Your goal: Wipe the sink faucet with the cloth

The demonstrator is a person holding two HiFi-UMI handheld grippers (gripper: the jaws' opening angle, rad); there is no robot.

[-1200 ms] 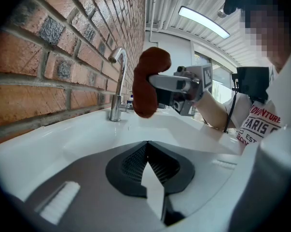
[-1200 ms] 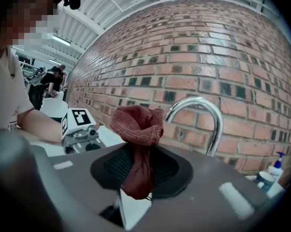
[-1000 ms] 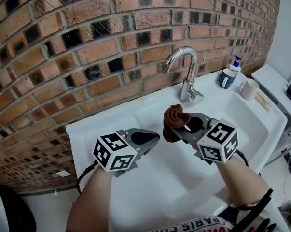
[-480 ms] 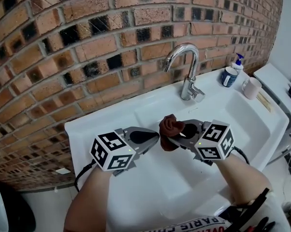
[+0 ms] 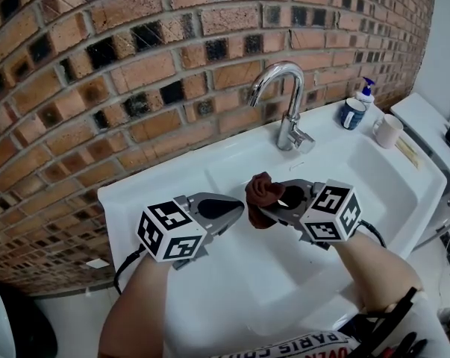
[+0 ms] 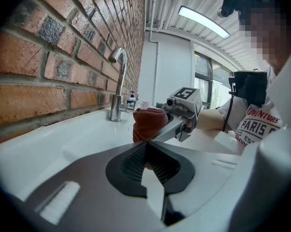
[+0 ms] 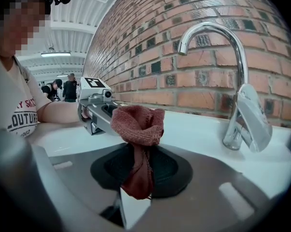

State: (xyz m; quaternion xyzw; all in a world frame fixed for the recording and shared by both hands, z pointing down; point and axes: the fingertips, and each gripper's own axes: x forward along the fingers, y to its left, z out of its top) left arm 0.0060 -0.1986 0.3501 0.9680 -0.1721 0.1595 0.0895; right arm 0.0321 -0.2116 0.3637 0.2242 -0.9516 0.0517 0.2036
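Observation:
A chrome faucet [image 5: 286, 107] with a curved spout stands at the back of the white sink [image 5: 374, 162], below the brick wall. My right gripper [image 5: 268, 200] is shut on a bunched reddish-brown cloth [image 5: 263, 195], which sticks up from its jaws over the basin, well short of the faucet [image 7: 239, 76]. The cloth [image 7: 138, 139] is pinched at its lower part. My left gripper [image 5: 236, 209] is shut and holds nothing; its tip points at the cloth [image 6: 149, 123], a little apart from it. The faucet [image 6: 118, 83] shows beyond.
A blue cup [image 5: 351, 114] and a soap pump bottle [image 5: 365, 94] stand on the sink's back ledge to the right of the faucet. A white mug [image 5: 389, 130] sits further right. The brick wall [image 5: 135, 43] rises straight behind the sink.
The right gripper and the cloth have moved slightly left, closer to the left gripper's tip. The left gripper has hardly moved.

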